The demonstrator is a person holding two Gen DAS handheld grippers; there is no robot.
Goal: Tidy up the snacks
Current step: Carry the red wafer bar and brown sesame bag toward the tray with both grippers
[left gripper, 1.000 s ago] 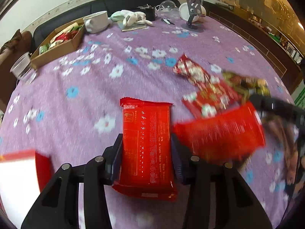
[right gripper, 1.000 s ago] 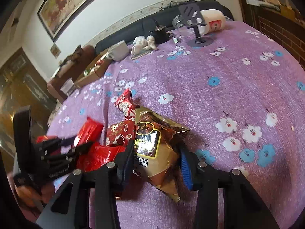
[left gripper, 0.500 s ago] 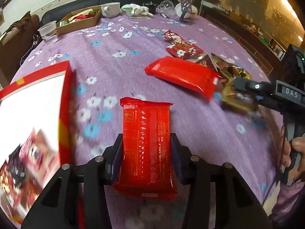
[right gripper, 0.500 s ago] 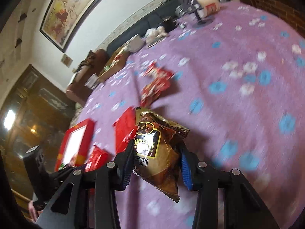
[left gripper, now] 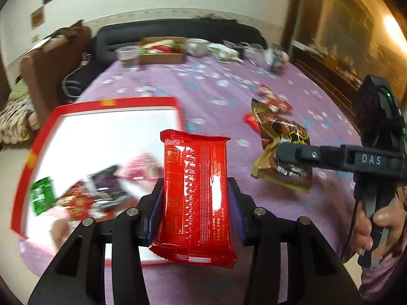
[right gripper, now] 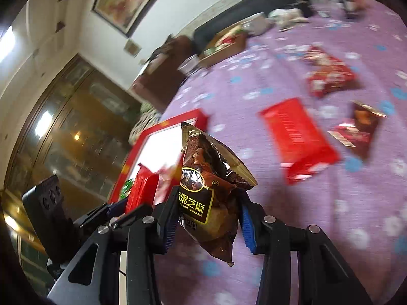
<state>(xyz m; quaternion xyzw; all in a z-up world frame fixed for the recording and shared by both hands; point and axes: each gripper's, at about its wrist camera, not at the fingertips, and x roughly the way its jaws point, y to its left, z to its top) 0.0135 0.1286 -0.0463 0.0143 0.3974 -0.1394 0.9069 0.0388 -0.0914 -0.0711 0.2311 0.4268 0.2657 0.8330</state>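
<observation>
My left gripper (left gripper: 195,203) is shut on a red snack packet (left gripper: 197,193) and holds it above the near right corner of a red-rimmed white box (left gripper: 101,106) with several snacks inside. My right gripper (right gripper: 207,218) is shut on a brown black-sesame snack bag (right gripper: 206,190), held in the air right of the box (right gripper: 150,132). In the left wrist view the brown bag (left gripper: 282,150) hangs from the right gripper's finger (left gripper: 300,152). In the right wrist view the left gripper's red packet (right gripper: 142,188) shows at the left.
On the purple flowered tablecloth (right gripper: 330,216) lie a red packet (right gripper: 297,137), a dark small bag (right gripper: 361,129) and red patterned bags (right gripper: 328,73). At the far edge stand a cardboard box (left gripper: 162,50), a clear cup (left gripper: 127,56) and a white bowl (left gripper: 197,45).
Both grippers have swung left with their packets. The red-rimmed box now lies under the left gripper, and the brown bag has come closer to it.
</observation>
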